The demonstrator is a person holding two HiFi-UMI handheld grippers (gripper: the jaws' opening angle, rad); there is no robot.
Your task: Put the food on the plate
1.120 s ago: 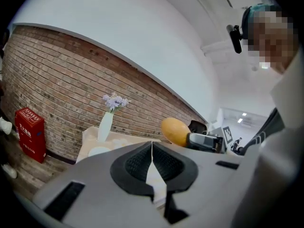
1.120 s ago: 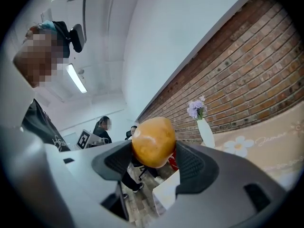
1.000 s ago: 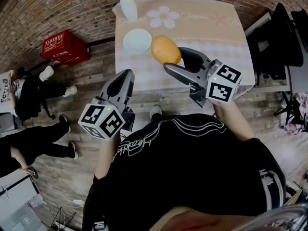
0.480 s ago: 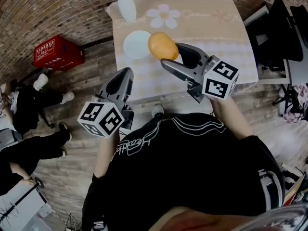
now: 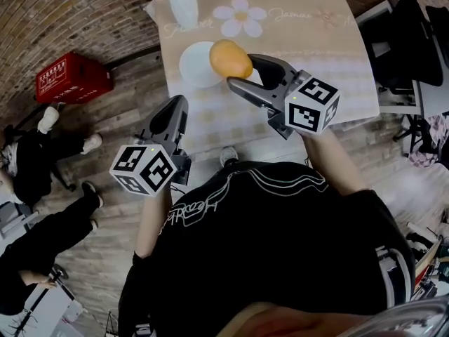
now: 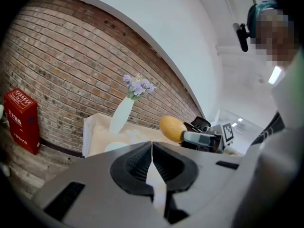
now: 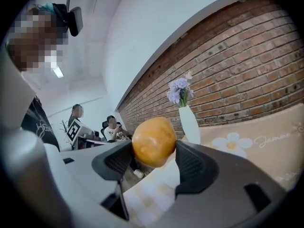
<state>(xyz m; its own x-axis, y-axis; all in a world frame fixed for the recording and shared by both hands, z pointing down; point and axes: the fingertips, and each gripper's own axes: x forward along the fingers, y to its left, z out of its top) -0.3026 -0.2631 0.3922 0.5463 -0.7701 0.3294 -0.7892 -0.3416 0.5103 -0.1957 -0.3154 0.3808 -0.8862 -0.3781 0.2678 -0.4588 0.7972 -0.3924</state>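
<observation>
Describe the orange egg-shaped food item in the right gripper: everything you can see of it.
The orange egg-shaped food item has a smooth, faintly mottled yellow-orange skin, matte, with no stem or cut showing. It is whole and clamped at its sides between the dark ribbed jaws of the right gripper, held in the air above the beige-clothed table. In the head view it overlaps the right edge of the round white plate. Nothing but the jaws touches it.

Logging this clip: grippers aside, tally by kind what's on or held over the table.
Food item: 1
White plate: 1
Vase of flowers: 1
Total: 3
</observation>
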